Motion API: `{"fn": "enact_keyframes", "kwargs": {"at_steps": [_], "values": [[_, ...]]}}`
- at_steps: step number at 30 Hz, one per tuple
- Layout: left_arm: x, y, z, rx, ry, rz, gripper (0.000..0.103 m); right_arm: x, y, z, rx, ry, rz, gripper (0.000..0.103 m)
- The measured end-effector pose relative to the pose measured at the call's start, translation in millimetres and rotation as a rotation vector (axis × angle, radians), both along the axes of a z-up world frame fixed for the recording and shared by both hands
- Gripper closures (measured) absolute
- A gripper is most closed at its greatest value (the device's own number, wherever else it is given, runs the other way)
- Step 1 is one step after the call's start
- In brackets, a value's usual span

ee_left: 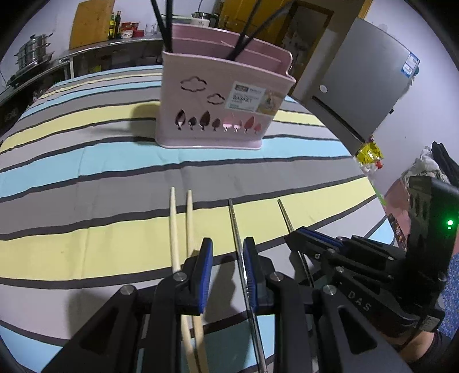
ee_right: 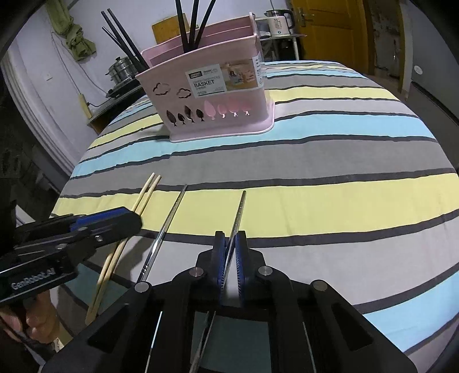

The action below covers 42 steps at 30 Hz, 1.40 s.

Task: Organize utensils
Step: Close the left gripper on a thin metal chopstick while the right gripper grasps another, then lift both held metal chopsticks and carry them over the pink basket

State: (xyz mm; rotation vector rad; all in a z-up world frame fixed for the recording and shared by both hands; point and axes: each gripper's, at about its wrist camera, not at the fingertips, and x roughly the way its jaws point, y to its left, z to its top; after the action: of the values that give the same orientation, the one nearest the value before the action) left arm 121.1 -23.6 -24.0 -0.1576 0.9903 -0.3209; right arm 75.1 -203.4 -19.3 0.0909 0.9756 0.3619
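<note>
On the striped cloth (ee_left: 86, 160) that covers the counter, a pink utensil basket (ee_left: 218, 109) stands upright at the far side. Black chopsticks (ee_right: 192, 25) stand in its compartments, leaning outward above the rim. A printed label (ee_right: 218, 80) is fixed to its front wall, above a row of tree-shaped cutouts.

Four loose utensils lie on the cloth at the near side, all pointing roughly toward the basket and well apart from it:
- Two pale wooden chopsticks (ee_left: 179, 229) lie close together at the left of the group.
- One metal chopstick (ee_left: 235, 226) lies to their right.
- A second metal chopstick (ee_right: 239, 212) lies further right.

Left claw (ee_left: 228, 249): the jaws stand partly apart over the first metal chopstick. The chopstick runs between the blue pads (ee_left: 207, 252), close against the right-hand one. Whether either pad presses on it cannot be told. The wooden chopsticks pass just outside and beneath the left finger.

Right claw (ee_right: 229, 244): the jaws are nearly closed, with the second metal chopstick between the blue pads at its middle length. The pads appear to bear on it. The tip of the chopstick projects forward beyond the fingers.

A person's hand (ee_right: 34, 324) grips the handle of the left claw, visible in the right wrist view.
</note>
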Motion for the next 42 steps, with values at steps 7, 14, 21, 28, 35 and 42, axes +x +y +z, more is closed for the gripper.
{"fn": "enact_keyframes", "kwargs": {"at_steps": [7, 14, 21, 28, 35, 42], "values": [[10.1, -12.7, -11.2, 0.026, 0.042, -0.007, 0.080, -3.4, -19.2, 1.6, -0.004, 0.002, -0.021, 0.098], [16.6, -26.6, -15.1, 0.099, 0.031, -0.007, 0.082, -7.0, -36.3, 3.2, -0.013, 0.002, -0.062, 0.098], [18.9, -25.1, -15.9, 0.136, 0.028, 0.003, 0.094, -2.3, -42.7, 4.6, -0.014, 0.025, -0.089, 0.097], [24.0, -28.1, -15.6, 0.160, 0.047, -0.006, 0.094, 13.9, -29.5, 5.5, -0.101, 0.039, -0.047, 0.097], [30.3, -30.2, -15.2, 0.158, 0.064, -0.008, 0.094, 28.4, -22.1, 4.6, -0.138, 0.057, -0.004, 0.097], [27.5, -31.4, -14.8, 0.158, 0.050, 0.001, 0.096, 29.4, -21.6, 5.9, -0.120, 0.049, 0.006, 0.099]]}}
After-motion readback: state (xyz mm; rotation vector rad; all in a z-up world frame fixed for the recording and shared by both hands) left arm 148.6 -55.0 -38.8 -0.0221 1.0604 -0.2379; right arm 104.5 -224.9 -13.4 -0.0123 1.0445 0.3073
